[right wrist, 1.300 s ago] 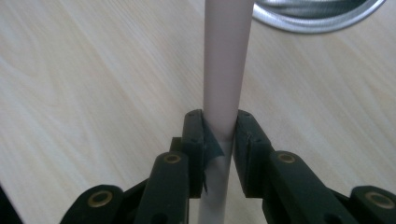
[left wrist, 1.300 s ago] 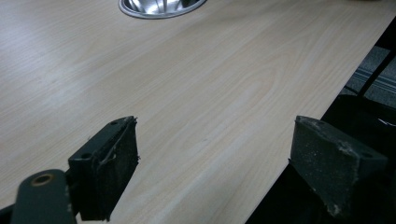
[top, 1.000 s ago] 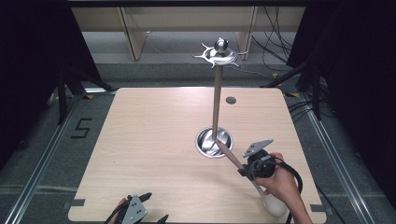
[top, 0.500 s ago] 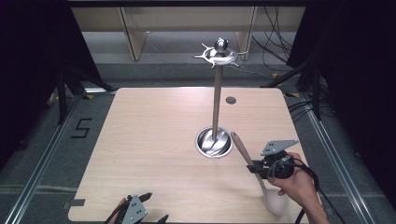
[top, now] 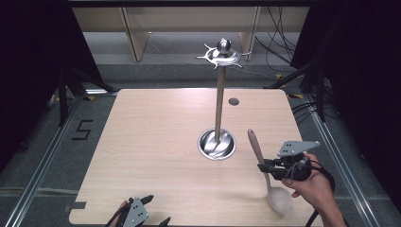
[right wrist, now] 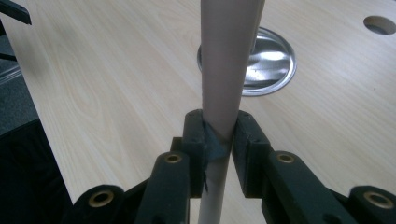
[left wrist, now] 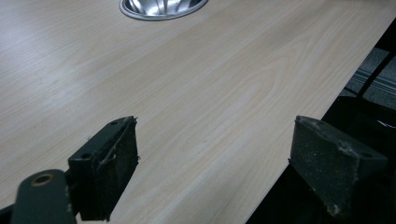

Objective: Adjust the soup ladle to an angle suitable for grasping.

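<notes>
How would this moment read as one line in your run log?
right tool: shut on wooden spoon handle | left tool: open, idle at table edge | metal stand: upright, hooks bare

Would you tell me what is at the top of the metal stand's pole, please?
The metal stand carries a ring of curved hooks with a ball knob above. Nothing hangs from the visible hooks; the far hooks are partly covered by the knob.

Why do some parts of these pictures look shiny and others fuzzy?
High view: the metal stand's base throws back bright glare, and the spoon held by the right claw casts a soft shadow on the table. Right gripper view: the spoon handle sits so close that it looks soft. Left gripper view: the open left claw is dim, its edges slightly blurred.
</notes>
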